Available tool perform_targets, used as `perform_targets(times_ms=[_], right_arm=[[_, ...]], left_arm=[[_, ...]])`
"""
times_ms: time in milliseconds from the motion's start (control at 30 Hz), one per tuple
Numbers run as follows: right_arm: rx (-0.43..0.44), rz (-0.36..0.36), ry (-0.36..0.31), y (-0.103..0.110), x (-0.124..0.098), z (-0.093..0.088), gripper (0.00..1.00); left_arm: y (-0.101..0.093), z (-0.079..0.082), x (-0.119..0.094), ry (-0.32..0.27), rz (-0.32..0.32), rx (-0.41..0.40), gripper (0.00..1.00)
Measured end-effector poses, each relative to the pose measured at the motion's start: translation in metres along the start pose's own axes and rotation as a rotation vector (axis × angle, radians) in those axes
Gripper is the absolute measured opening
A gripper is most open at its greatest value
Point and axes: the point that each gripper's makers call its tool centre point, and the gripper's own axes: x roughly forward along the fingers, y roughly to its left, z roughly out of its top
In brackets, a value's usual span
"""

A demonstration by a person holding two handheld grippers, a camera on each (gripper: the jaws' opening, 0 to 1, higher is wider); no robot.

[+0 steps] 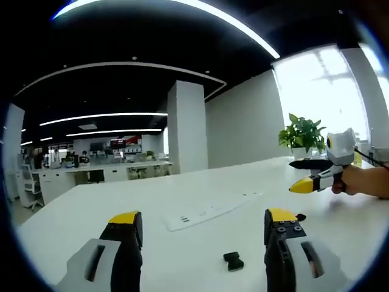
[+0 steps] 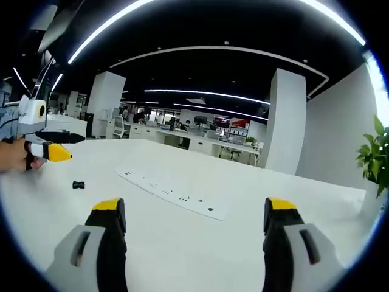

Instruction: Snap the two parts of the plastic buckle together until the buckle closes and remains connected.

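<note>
Left gripper point(image 1: 203, 226) sits closest in the left gripper view, both yellow-tipped jaws rising from the bottom, spread wide apart, nothing between them. Between the jaws, nearer the right-hand one, a small black buckle piece point(image 1: 233, 261) lies flat on the white desk point(image 1: 182, 194), near the edge closest to the camera. Past it, mid-desk, a white sheet point(image 1: 209, 210) with small dark marks lies flat. Further right, the right gripper point(image 1: 304, 176) comes in over the desk's far right side, held by a hand point(image 1: 358, 181); its jaws look parted, one black and one yellow-tipped showing apart, grasping nothing. Behind it a potted plant point(image 1: 302, 135) stands at the desk's far edge by the bright window point(image 1: 328, 91).

Right gripper view, left to right: the left gripper point(image 2: 58, 145) shows at the far left over the desk, a hand point(image 2: 15, 157) on it, jaws apart. Just below and right of it the black buckle piece point(image 2: 78, 185) rests on the desk point(image 2: 200, 243), clear of any jaw. The white sheet point(image 2: 173, 193) runs diagonally across mid-desk. The right gripper point(image 2: 194, 219) has its own jaws at the bottom spread wide, empty. Green leaves point(image 2: 375, 155) of the plant show at the right edge. Only one buckle piece is discernible; it's too small to tell which half.
</note>
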Motion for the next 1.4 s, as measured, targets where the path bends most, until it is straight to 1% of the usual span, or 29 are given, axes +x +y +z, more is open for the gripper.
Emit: perform_targets(times_ms=[100, 233, 300, 333, 400, 433, 467, 500, 533, 567, 600, 633, 667, 700, 767, 833, 867, 933, 967, 1000, 1067, 1167, 1200, 1233, 1267, 1333, 1367, 1400], right_arm=[[-0.013, 0.017, 0.012, 0.005, 0.004, -0.004, 0.93], [-0.014, 0.041, 0.023, 0.012, 0.001, -0.008, 0.92], [-0.018, 0.05, 0.013, 0.013, -0.001, -0.004, 0.91], [-0.018, 0.047, 0.002, 0.01, -0.001, 0.0, 0.91], [0.0, 0.04, -0.017, 0.005, 0.0, 0.007, 0.9], [0.004, 0.036, -0.033, 0.002, 0.001, 0.012, 0.89], [-0.003, 0.028, -0.039, -0.001, 0.004, 0.015, 0.89], [-0.002, 0.026, -0.039, -0.003, 0.007, 0.016, 0.88], [0.008, 0.032, -0.036, -0.003, 0.01, 0.017, 0.88], [0.009, 0.035, -0.034, -0.001, 0.01, 0.016, 0.88], [0.006, 0.039, -0.03, 0.001, 0.009, 0.015, 0.88], [0.005, 0.045, -0.025, 0.003, 0.008, 0.013, 0.88], [0.005, 0.049, -0.022, 0.005, 0.007, 0.011, 0.88], [0.006, 0.049, -0.019, 0.005, 0.006, 0.01, 0.88], [0.015, 0.051, -0.019, 0.005, 0.006, 0.009, 0.88], [0.015, 0.047, -0.02, 0.004, 0.003, 0.008, 0.88], [0.018, 0.045, -0.023, 0.002, 0.002, 0.008, 0.87], [0.016, 0.048, -0.023, 0.0, 0.0, 0.007, 0.86], [0.012, 0.051, -0.024, -0.001, 0.0, 0.007, 0.86], [0.009, 0.057, -0.022, 0.0, 0.0, 0.007, 0.86], [0.006, 0.063, -0.031, 0.0, -0.001, 0.008, 0.86], [0.006, 0.08, -0.034, 0.004, -0.001, 0.009, 0.84], [0.0, 0.086, -0.033, 0.007, -0.001, 0.009, 0.84], [-0.002, 0.095, -0.031, 0.01, -0.001, 0.008, 0.83], [-0.004, 0.108, -0.027, 0.012, -0.002, 0.008, 0.81], [-0.014, 0.111, -0.026, 0.013, -0.005, 0.009, 0.77], [-0.012, 0.117, -0.03, 0.014, -0.007, 0.01, 0.76], [-0.01, 0.137, -0.029, 0.016, -0.008, 0.01, 0.75]], left_arm=[[-0.001, -0.004, -0.001, 0.017, -0.008, 0.003, 0.84], [-0.001, 0.0, -0.006, 0.014, -0.011, -0.015, 0.84], [0.001, -0.001, -0.007, 0.019, -0.003, -0.002, 0.84], [0.004, -0.001, -0.007, 0.02, 0.006, -0.005, 0.83], [0.008, 0.0, -0.006, 0.018, 0.012, -0.037, 0.83], [0.011, -0.001, -0.005, 0.013, 0.018, -0.068, 0.83], [0.012, -0.002, -0.005, 0.014, 0.022, -0.069, 0.83], [0.012, -0.006, -0.004, 0.024, 0.025, -0.059, 0.83], [0.016, -0.011, -0.004, 0.053, 0.037, -0.022, 0.82], [0.016, -0.007, -0.005, 0.036, 0.038, 0.005, 0.81], [0.014, -0.006, -0.006, 0.032, 0.027, -0.007, 0.81], [0.012, -0.003, -0.006, 0.027, 0.01, -0.035, 0.82], [0.013, 0.003, -0.007, 0.011, 0.009, -0.039, 0.83], [0.011, 0.005, -0.006, 0.007, 0.007, -0.036, 0.83], [0.013, 0.008, 0.003, 0.002, 0.016, -0.003, 0.82], [0.011, 0.01, 0.01, 0.003, 0.008, -0.012, 0.81], [0.009, 0.009, 0.014, 0.009, 0.002, -0.009, 0.81], [0.0, 0.007, 0.014, 0.025, -0.02, 0.045, 0.81], [-0.004, 0.005, 0.012, 0.034, -0.032, 0.055, 0.81], [-0.007, 0.004, 0.011, 0.046, -0.041, 0.056, 0.8], [-0.013, 0.004, 0.006, 0.069, -0.068, 0.034, 0.78], [-0.013, 0.002, 0.002, 0.103, -0.064, 0.039, 0.73], [-0.013, -0.001, 0.001, 0.124, -0.066, 0.04, 0.72], [-0.012, -0.004, 0.001, 0.14, -0.064, 0.048, 0.72], [-0.012, -0.004, 0.001, 0.142, -0.063, 0.05, 0.73], [-0.009, -0.009, 0.0, 0.152, -0.061, 0.051, 0.74], [-0.008, -0.012, -0.001, 0.166, -0.061, 0.048, 0.73], [-0.007, -0.018, -0.004, 0.195, -0.057, 0.05, 0.7]])
